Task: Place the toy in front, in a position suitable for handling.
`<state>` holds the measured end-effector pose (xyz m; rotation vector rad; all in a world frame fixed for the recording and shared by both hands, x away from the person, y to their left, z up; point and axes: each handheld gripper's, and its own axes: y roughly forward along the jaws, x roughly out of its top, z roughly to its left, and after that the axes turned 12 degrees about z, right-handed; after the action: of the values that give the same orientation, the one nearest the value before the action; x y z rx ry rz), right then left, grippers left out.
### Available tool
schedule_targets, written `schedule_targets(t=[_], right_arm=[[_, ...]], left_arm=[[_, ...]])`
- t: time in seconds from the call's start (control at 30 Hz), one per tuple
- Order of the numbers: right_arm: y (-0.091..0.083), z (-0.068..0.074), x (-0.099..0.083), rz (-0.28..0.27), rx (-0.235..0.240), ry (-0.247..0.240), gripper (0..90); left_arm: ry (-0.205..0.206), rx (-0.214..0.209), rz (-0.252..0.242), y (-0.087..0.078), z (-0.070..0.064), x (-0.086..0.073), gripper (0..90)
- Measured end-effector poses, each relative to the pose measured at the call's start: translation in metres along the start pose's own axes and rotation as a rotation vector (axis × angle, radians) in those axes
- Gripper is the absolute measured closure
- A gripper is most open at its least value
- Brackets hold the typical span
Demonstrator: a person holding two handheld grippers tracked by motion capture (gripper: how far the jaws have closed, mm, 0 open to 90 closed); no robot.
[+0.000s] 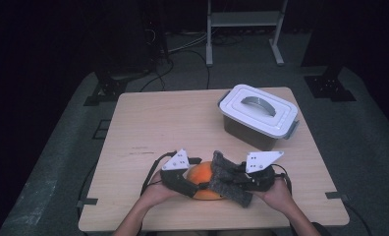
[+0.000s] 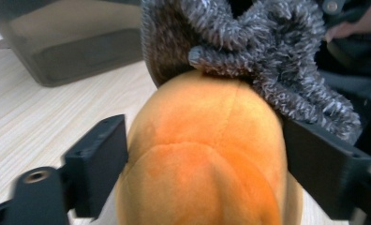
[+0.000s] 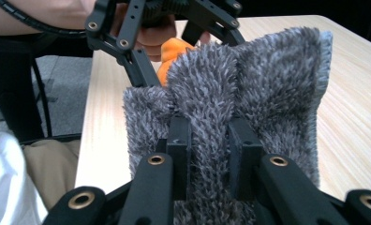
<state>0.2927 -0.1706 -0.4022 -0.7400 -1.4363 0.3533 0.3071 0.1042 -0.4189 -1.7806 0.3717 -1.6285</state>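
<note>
Jaws of the left gripper [image 1: 182, 183] are clamped on the orange plush toy [image 2: 202, 159] at the near table [image 1: 148, 123] edge; the right gripper [image 3: 207, 140] pinches the grey fuzzy cloth [image 3: 249, 84]. Wrapping seems in hand; next, the cloth must be pulled over.

Grey lidded storage box [image 1: 258, 115] at table's [image 1: 148, 123] far right corner; metal frame legs [image 1: 244, 29] on floor beyond far edge.
</note>
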Motion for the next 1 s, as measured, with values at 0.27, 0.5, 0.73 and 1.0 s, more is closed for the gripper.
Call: schedule_targets(t=[0.27, 0.5, 0.73, 1.0], right_arm=[[-0.005, -0.012, -0.02, 0.058, 0.009, 0.06, 73.4], [-0.008, -0.011, -0.009, -0.015, 0.011, 0.049, 73.2], [-0.002, -0.002, -0.003, 0.002, 0.001, 0.015, 73.2], [-0.002, -0.016, -0.016, 0.074, -0.021, 0.061, 73.2]], left_arm=[[0.059, -0.015, -0.017, -0.006, 0.004, -0.014, 37.7], [0.087, -0.036, -0.016, -0.008, 0.002, -0.014, 35.5], [0.042, -0.038, 0.023, -0.004, 0.002, -0.007, 18.6], [0.12, 0.101, -0.038, -0.011, -0.005, -0.006, 40.8]])
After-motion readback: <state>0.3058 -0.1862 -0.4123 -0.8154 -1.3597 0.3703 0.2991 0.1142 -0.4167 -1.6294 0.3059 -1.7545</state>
